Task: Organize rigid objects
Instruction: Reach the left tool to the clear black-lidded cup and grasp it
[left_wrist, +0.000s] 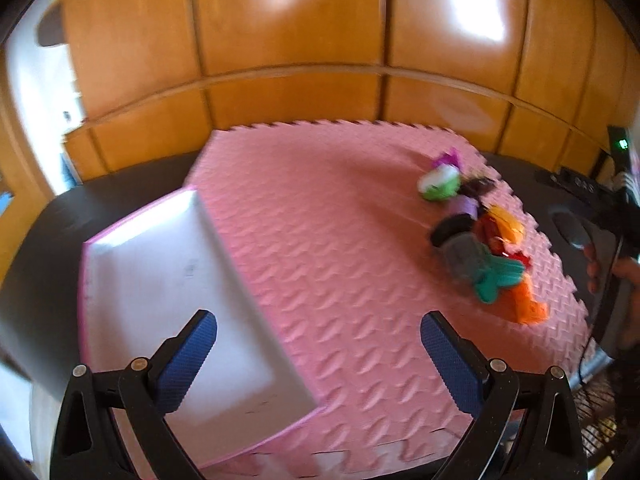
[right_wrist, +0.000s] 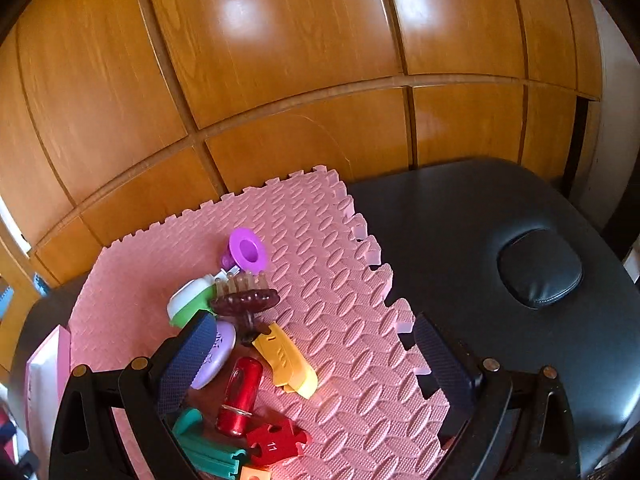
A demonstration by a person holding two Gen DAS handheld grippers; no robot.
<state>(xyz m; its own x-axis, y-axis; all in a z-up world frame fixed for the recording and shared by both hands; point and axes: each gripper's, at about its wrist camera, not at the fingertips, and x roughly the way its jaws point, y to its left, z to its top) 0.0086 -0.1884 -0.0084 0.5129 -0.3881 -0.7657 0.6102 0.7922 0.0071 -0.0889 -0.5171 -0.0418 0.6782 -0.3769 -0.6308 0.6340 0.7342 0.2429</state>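
One black padded table [right_wrist: 460, 240] fills the right side of the right wrist view. On it lies one pink foam mat [right_wrist: 320, 280], and at the lower left of the left wrist view one white tray [left_wrist: 180, 280] with a pink rim. In the lower left of the right wrist view is the pile: one green-white case [right_wrist: 186, 300], one yellow clip [right_wrist: 288, 360], one red cylinder [right_wrist: 240, 392], one red puzzle piece [right_wrist: 276, 440], one purple funnel [right_wrist: 248, 250]. The left gripper [left_wrist: 318, 360] and the right gripper [right_wrist: 316, 364] both have fingers spread apart, holding nothing.

The left tool [left_wrist: 318, 354] hangs with blue-padded jaws spread wide and empty above a pink interlocking foam mat [left_wrist: 340, 240]. A shallow white rectangular tray with pink rim [left_wrist: 176, 280] lies at the mat's left. A blurred heap of coloured plastic toys [left_wrist: 480, 240] sits along the right edge.
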